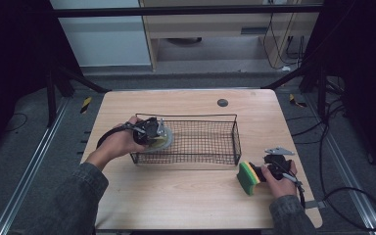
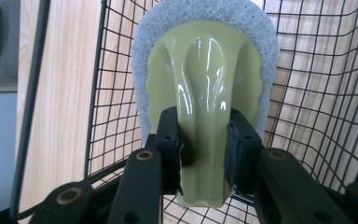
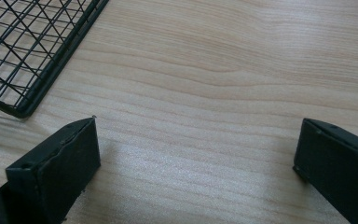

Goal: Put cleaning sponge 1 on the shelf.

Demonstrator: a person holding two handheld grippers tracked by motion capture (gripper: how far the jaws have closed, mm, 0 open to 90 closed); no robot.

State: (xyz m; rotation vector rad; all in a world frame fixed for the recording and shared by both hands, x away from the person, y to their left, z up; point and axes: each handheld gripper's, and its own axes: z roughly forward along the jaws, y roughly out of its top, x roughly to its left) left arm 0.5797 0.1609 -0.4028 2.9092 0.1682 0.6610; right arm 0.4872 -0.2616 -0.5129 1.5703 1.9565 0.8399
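Left gripper (image 2: 204, 154) has its jaws clamped on the pale green plastic scrubber with white pad (image 2: 207, 79) inside the black wire basket (image 1: 235, 133), so letting go looks next, while the right gripper (image 3: 196, 163) sits with jaws wide open and empty over the bench (image 3: 223, 65)

Left fingers (image 2: 170, 140) clamped, right fingers (image 3: 60, 168) apart

dark denim sleeves (image 1: 73, 196), blk tongs (image 2: 204, 144), blk cables
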